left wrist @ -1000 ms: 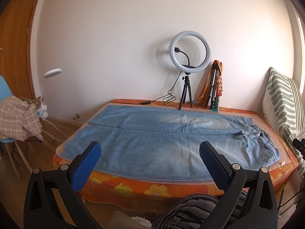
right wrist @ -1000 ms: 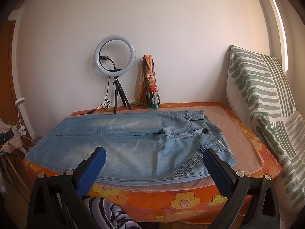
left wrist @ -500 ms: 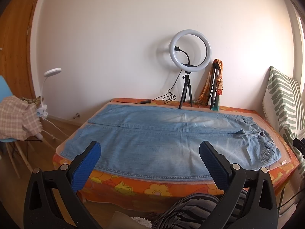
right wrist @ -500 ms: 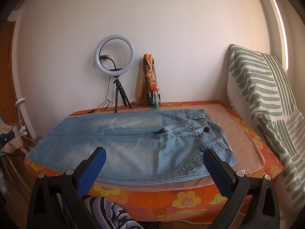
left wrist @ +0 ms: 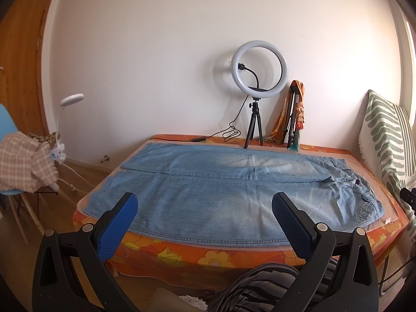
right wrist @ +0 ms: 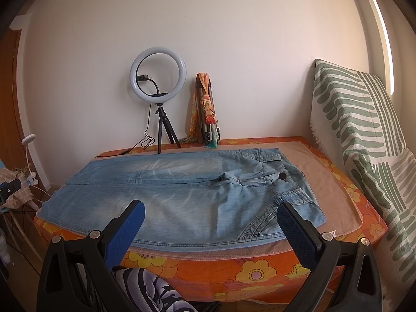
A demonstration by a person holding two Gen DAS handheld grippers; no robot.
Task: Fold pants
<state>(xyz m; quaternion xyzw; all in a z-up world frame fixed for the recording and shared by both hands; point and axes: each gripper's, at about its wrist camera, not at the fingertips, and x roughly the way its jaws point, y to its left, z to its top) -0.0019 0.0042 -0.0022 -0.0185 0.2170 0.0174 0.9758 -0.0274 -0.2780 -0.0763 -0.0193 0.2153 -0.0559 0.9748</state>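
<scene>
Across the middle of both frames, the jeans (left wrist: 228, 189) lie flat on an orange flowered bed (right wrist: 260, 270), a ring light (left wrist: 260, 70) standing against the white wall behind. Low in each frame, the left gripper (left wrist: 204, 219) and right gripper (right wrist: 210, 225) hold their jaws wide apart, gripping nothing.

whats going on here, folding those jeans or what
A person holds two sets of tongs, left tongs and right tongs, both open and empty, short of the table. The jeans lie flat and unfolded across it, waistband on the right, legs to the left. Nothing is gripped; folding has not begun.
</scene>
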